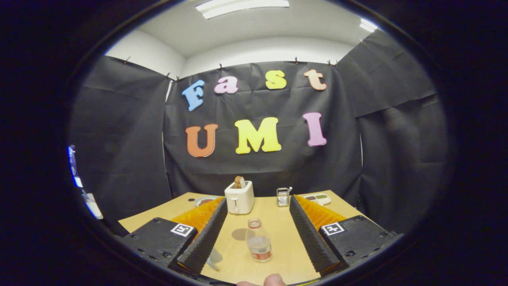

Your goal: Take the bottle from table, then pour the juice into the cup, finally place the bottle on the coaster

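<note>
Reference landmark: the bottle [258, 240], a clear plastic bottle standing upright on the wooden table [278, 234], uncapped as far as can be judged, with a little liquid in it.

Left of the bottle, a small transparent object [214, 257] lies beside the left finger; it may be the cup, but this cannot be confirmed. Behind and left of the bottle, a round brown coaster [239, 234] lies flat on the table, close to it. Further behind on the left, a plate [204, 201] sits near the far edge. A white toaster [239, 197] with bread in its slot stands behind the bottle.

The gripper [254, 234] is spread wide, with the bottle standing between its fingers and touching neither. This placement suits a centred side grasp, judged as the pending step.

Behind and right of the bottle stand a small metal rack [283, 196] and a tray of small items [317, 198], well apart from it. Nothing obstructs the closing path.
</note>
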`<state>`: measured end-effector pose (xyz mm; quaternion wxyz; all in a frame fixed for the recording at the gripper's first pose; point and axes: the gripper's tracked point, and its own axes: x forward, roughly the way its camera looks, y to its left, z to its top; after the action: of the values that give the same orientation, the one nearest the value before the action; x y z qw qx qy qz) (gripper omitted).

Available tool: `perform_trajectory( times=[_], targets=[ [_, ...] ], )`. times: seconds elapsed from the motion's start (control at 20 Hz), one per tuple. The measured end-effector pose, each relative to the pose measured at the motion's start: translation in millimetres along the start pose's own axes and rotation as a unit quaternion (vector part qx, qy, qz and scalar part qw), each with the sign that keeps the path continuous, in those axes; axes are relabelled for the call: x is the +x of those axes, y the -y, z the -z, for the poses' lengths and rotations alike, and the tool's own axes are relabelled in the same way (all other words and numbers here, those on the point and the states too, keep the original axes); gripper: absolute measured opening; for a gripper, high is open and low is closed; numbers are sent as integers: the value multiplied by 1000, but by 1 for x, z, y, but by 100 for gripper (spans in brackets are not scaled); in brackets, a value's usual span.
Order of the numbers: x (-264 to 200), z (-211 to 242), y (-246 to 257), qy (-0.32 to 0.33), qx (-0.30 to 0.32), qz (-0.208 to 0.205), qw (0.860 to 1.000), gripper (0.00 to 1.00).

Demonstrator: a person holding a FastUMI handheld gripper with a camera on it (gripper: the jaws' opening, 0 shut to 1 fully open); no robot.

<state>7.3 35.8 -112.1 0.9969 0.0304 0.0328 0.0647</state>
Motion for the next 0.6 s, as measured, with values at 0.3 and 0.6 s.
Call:
perform_trajectory(
  times=[0.3, 0.6],
  targets=[
    [14, 80, -1, -17, -14, -3, 1000, 100],
    [31, 149, 0, -50, -39, 2, 998, 100]
  ],
)
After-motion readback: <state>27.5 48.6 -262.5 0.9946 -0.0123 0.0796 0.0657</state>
